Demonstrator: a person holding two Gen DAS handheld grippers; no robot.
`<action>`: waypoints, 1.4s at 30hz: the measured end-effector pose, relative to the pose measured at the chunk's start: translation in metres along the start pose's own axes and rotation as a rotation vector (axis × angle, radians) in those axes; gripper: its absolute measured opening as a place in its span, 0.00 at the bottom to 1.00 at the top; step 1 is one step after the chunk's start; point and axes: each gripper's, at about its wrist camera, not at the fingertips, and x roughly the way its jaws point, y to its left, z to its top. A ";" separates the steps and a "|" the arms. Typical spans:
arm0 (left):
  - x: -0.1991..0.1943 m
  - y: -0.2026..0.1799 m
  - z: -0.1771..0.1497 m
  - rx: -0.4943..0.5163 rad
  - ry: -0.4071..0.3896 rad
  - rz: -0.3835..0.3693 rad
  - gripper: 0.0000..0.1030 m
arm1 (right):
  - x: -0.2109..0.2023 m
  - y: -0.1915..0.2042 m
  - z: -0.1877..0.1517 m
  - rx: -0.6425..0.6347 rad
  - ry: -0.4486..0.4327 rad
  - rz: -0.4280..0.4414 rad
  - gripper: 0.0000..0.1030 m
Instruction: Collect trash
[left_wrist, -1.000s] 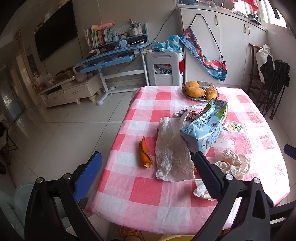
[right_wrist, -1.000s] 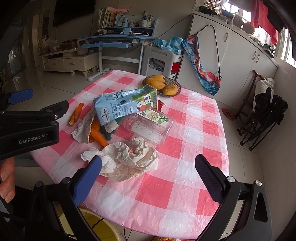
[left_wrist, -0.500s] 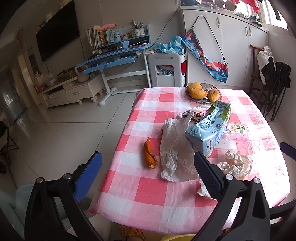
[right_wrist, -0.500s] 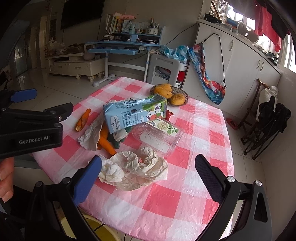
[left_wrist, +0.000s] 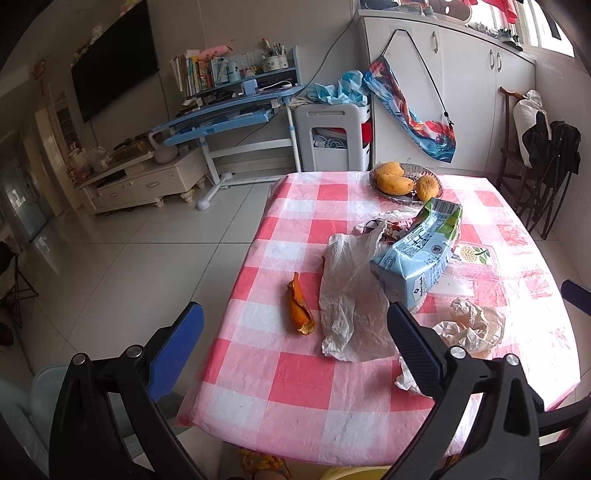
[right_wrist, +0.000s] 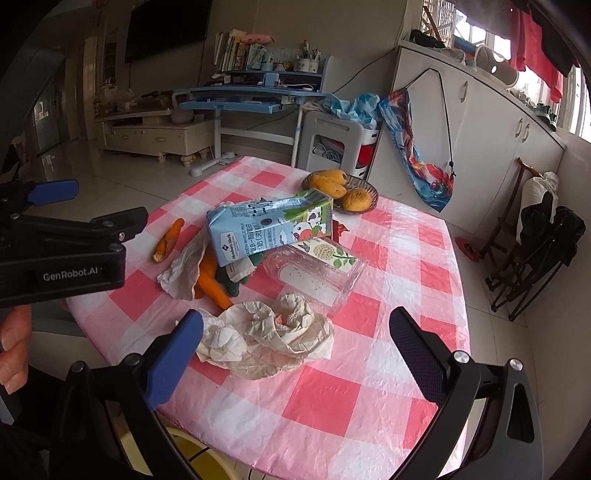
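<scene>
The trash lies in a loose heap around the middle of the table (left_wrist: 295, 384), which has a pink and white checked cloth. A blue milk carton (right_wrist: 269, 227) lies on its side and leans on the other pieces; under one end of it is a clear plastic box (right_wrist: 317, 277) with a flower label. Beside the carton, toward the left edge, is a white plastic bag (left_wrist: 351, 295), and orange peels (right_wrist: 212, 284) lie partly under it. One more peel (left_wrist: 300, 309) lies alone, just beside the bag, nearer the left edge. Crumpled paper (right_wrist: 273, 336) lies close to the near edge, in front of the box. At the far edge a basket (right_wrist: 364, 184) holds mangoes (right_wrist: 330, 182), well apart from the heap. The left gripper (left_wrist: 291, 354) hangs over the near left corner with its jaws wide apart and nothing between them. The right gripper (right_wrist: 295, 354) hangs over the near edge, just above the paper, also wide apart and holding nothing. A yellow bin (right_wrist: 173, 456) shows below the near edge.
</scene>
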 end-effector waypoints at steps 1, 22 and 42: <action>0.002 0.000 0.000 -0.002 0.003 -0.002 0.93 | 0.000 -0.001 -0.001 0.000 0.002 0.003 0.94; 0.026 0.000 -0.011 -0.041 0.144 -0.093 0.93 | 0.008 -0.025 -0.022 0.016 0.071 0.077 0.91; 0.028 -0.004 -0.013 -0.030 0.165 -0.115 0.93 | 0.017 -0.020 -0.021 0.030 0.063 0.068 0.91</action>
